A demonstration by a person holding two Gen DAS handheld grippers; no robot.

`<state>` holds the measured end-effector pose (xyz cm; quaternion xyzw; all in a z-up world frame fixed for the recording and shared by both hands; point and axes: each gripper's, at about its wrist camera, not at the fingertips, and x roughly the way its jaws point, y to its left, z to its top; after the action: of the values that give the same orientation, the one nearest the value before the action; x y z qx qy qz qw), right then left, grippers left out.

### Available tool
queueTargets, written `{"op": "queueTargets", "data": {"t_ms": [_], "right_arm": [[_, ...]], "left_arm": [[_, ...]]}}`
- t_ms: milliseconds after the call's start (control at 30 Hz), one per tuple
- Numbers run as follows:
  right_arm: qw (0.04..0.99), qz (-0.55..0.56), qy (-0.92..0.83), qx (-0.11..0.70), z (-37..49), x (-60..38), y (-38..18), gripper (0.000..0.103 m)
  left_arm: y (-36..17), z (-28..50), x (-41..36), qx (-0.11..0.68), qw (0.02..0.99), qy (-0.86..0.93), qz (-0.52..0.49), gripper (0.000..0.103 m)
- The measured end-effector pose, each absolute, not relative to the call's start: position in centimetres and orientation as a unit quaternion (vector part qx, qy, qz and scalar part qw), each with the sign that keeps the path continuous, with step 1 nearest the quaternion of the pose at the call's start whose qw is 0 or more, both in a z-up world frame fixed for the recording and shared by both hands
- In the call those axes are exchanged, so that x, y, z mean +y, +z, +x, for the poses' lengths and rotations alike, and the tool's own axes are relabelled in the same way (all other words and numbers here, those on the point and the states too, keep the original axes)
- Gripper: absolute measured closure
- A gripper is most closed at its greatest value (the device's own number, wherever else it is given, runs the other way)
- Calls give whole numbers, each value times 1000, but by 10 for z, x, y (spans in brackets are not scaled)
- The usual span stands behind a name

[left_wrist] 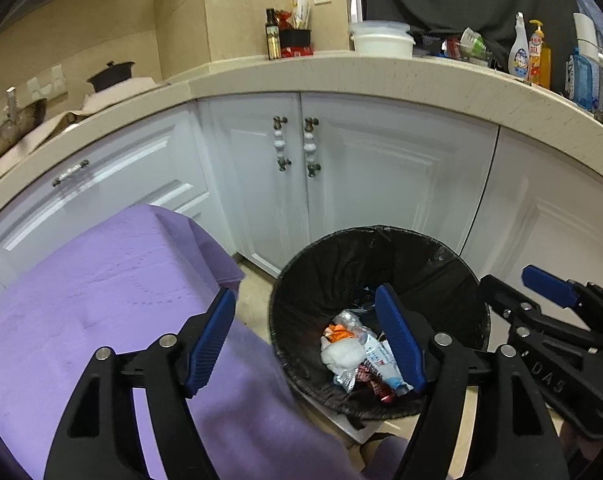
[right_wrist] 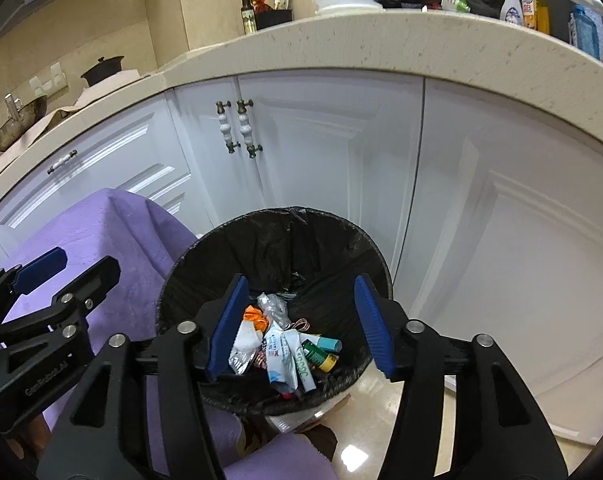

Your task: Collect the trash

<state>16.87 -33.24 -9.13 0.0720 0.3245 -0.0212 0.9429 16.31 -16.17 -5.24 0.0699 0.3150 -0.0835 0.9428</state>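
A round trash bin with a black liner stands on the floor by the white cabinets; it also shows in the right wrist view. Crumpled wrappers and small packets lie at its bottom. My left gripper is open and empty, above the edge between the purple cloth and the bin. My right gripper is open and empty, held right over the bin's mouth. Each gripper shows at the edge of the other's view.
A table under a purple cloth stands left of the bin. White cabinet doors and a beige counter with bottles, a white tub and a pot run behind. Glossy floor tiles lie below.
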Motion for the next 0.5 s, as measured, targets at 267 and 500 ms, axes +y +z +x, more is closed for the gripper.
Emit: {"op": "queueTargets", "data": {"t_ms": [267, 500], "right_arm": [[952, 63, -13, 299, 123, -315, -68, 35], [960, 49, -5, 274, 79, -294, -51, 27]], "left_arm": [[-34, 115, -128, 286, 955, -58, 56, 24], [-18, 71, -102, 257, 964, -38, 53, 20]]}}
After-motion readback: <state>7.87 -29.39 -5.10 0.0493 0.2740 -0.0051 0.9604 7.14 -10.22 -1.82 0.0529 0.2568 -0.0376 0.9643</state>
